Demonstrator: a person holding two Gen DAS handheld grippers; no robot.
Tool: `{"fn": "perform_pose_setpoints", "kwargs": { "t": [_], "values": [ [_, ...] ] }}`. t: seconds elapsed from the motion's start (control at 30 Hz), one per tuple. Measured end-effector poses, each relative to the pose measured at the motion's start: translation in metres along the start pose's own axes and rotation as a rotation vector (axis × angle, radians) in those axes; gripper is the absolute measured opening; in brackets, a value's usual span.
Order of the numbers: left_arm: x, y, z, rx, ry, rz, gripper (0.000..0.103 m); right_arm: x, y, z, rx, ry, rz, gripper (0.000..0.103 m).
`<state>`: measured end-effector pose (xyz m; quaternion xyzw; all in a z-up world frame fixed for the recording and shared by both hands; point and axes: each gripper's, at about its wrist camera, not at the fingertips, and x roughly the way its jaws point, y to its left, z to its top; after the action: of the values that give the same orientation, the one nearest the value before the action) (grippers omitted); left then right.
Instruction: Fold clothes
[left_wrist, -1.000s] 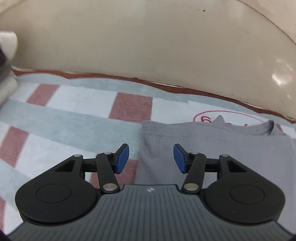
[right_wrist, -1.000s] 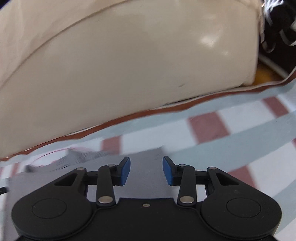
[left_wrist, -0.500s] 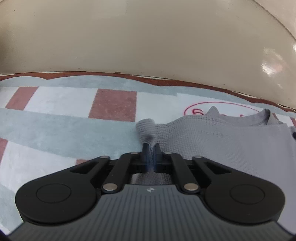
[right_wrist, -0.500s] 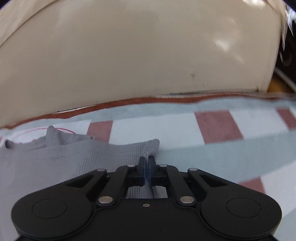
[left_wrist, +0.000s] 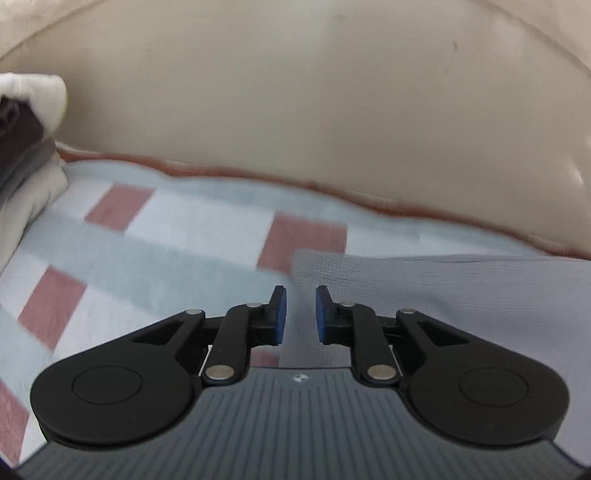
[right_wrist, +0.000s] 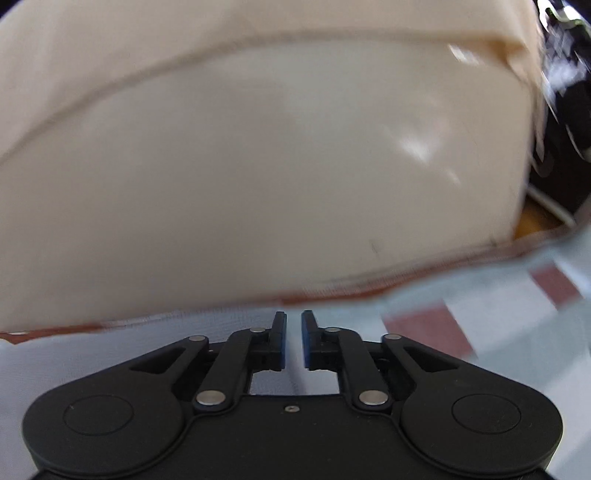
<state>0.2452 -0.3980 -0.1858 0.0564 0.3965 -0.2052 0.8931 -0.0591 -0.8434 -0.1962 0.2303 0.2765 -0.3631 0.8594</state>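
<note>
A grey waffle-knit garment (left_wrist: 443, 295) lies folded flat on a checked blanket (left_wrist: 166, 243) of pale blue, white and dusty red. My left gripper (left_wrist: 297, 314) is open and empty, its blue pads just above the garment's near left corner. In the right wrist view the garment (right_wrist: 110, 354) shows as a pale grey sheet at lower left. My right gripper (right_wrist: 293, 341) has its jaws a narrow gap apart with nothing between them, over the garment's right edge.
A cream sofa back (left_wrist: 314, 103) rises right behind the blanket and also shows in the right wrist view (right_wrist: 258, 166). A stack of folded white and dark clothes (left_wrist: 26, 140) sits at far left. Dark clutter (right_wrist: 565, 92) lies beyond the sofa's right end.
Half a second ago both grippers were shut on the garment's far corners. Both have since let go and opened, and the garment now lies flat with a straight far edge.
</note>
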Motion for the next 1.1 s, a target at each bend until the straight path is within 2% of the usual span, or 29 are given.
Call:
{"fn": "perform_pose_setpoints", "kwargs": {
  "t": [0.03,0.07,0.1,0.13,0.2,0.23,0.3,0.37,0.43,0.5,0.57,0.6,0.67,0.8,0.83,0.87,0.9,0.97,1.03,1.1],
  "values": [
    [-0.006,-0.005,-0.005,0.021,-0.002,-0.004,0.025,-0.008,-0.005,0.000,0.057,0.027,0.024,0.033],
    [-0.014,-0.012,-0.010,0.050,-0.005,0.000,0.034,-0.016,-0.009,0.000,0.116,0.052,0.050,0.039],
    [-0.023,-0.022,-0.017,0.084,-0.009,0.002,0.038,-0.025,-0.011,-0.002,0.156,0.084,0.101,0.044],
    [-0.033,-0.033,-0.024,0.116,-0.009,-0.017,0.039,-0.035,-0.013,-0.004,0.192,0.116,0.156,0.044],
    [-0.048,-0.049,-0.039,0.141,0.022,-0.094,0.039,-0.055,-0.005,-0.013,0.139,0.194,0.269,0.045],
    [-0.056,-0.056,-0.047,0.150,0.041,-0.135,0.040,-0.064,0.001,-0.018,0.090,0.232,0.311,0.052],
    [-0.068,-0.070,-0.063,0.167,0.084,-0.207,0.041,-0.081,0.011,-0.032,-0.010,0.311,0.363,0.057],
    [-0.075,-0.081,-0.079,0.189,0.136,-0.254,0.042,-0.092,0.013,-0.055,-0.075,0.393,0.326,0.057],
    [-0.078,-0.092,-0.098,0.237,0.179,-0.274,0.042,-0.102,-0.006,-0.073,-0.036,0.422,0.212,0.055],
    [-0.082,-0.101,-0.114,0.329,0.216,-0.213,0.045,-0.112,-0.026,-0.090,0.011,0.445,0.092,0.055],
    [-0.093,-0.109,-0.127,0.425,0.207,-0.127,0.054,-0.130,-0.056,-0.097,0.143,0.415,0.048,0.055],
    [-0.099,-0.113,-0.133,0.473,0.203,-0.084,0.054,-0.140,-0.071,-0.100,0.212,0.398,0.029,0.055],
    [-0.110,-0.119,-0.137,0.506,0.197,-0.074,0.054,-0.152,-0.095,-0.104,0.363,0.380,0.079,0.055],
    [-0.125,-0.134,-0.126,0.477,0.160,-0.231,0.054,-0.157,-0.115,-0.110,0.561,0.417,0.200,0.065],
    [-0.128,-0.143,-0.124,0.464,0.161,-0.277,0.054,-0.155,-0.115,-0.116,0.646,0.443,0.245,0.071],
    [-0.128,-0.153,-0.123,0.450,0.179,-0.314,0.052,-0.154,-0.114,-0.123,0.738,0.470,0.293,0.072],
    [-0.127,-0.163,-0.123,0.435,0.223,-0.340,0.045,-0.152,-0.114,-0.130,0.830,0.497,0.342,0.072],
    [-0.122,-0.184,-0.125,0.405,0.332,-0.378,0.029,-0.156,-0.110,-0.152,1.065,0.493,0.420,0.072],
    [-0.119,-0.198,-0.127,0.397,0.363,-0.434,0.029,-0.155,-0.099,-0.161,1.090,0.487,0.361,0.072],
    [-0.117,-0.211,-0.130,0.433,0.339,-0.450,0.029,-0.149,-0.089,-0.161,1.014,0.481,0.233,0.072]
  ]
}}
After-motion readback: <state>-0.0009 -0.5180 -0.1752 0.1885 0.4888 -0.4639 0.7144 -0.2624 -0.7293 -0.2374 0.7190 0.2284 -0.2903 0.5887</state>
